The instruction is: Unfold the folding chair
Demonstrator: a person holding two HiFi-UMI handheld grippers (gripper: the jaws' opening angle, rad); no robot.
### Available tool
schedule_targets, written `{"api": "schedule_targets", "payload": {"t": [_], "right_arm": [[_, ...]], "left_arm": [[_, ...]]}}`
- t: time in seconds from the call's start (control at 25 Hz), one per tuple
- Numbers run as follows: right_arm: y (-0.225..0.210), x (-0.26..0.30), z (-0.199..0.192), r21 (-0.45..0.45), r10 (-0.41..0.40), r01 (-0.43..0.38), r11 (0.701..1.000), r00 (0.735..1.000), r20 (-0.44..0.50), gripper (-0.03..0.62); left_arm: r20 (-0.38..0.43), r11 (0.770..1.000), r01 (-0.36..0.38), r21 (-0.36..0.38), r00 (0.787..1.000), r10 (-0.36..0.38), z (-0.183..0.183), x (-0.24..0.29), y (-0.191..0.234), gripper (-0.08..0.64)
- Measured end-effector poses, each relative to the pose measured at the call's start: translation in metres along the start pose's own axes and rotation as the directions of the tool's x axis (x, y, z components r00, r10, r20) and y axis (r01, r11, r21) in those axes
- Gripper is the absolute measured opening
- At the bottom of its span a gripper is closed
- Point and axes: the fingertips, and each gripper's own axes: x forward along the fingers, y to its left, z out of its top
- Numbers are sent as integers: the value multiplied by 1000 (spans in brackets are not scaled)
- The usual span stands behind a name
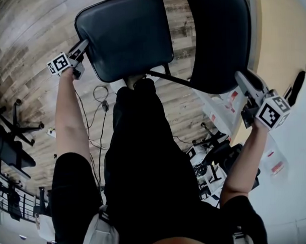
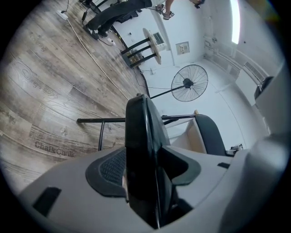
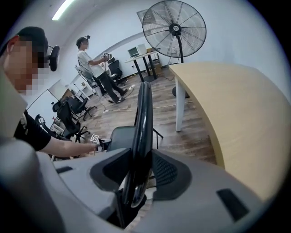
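Partway through the unfolding, the left claw [image 1: 82, 48] grips the black padded seat panel [image 1: 125, 35] edge-on between its pads and the right claw [image 1: 243, 80] likewise clamps the black padded backrest [image 1: 220, 36], so next they should probably draw the two apart.

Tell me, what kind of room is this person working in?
Most likely an office or a workshop-style workroom. It has a wood-plank floor, office chairs near a desk that seems to hold a screen, a big standing fan and a pale wooden table.
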Motion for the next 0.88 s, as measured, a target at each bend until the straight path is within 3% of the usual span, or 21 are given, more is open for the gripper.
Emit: {"api": "schedule_targets", "payload": {"t": [0.28,0.48,0.64,0.88], "right_arm": [[5,1,-1,-4,-24,24,1000,999,26,143],[5,-10,0,-76,-122,126,989,991,45,168],[10,-37,14,-93,-203,211,973,975,87,210],[53,-84,40,-107,-221,240,965,961,167,215]], "left_arm": [[-2,999,-45,13,999,45,-2,-3,5,247],[37,979,-190,78,982,188,4,-23,-3,291],[25,960,-247,129,969,246,5,-47,-42,296],[-54,940,-224,258,968,246,4,-95,-123,296]]}}
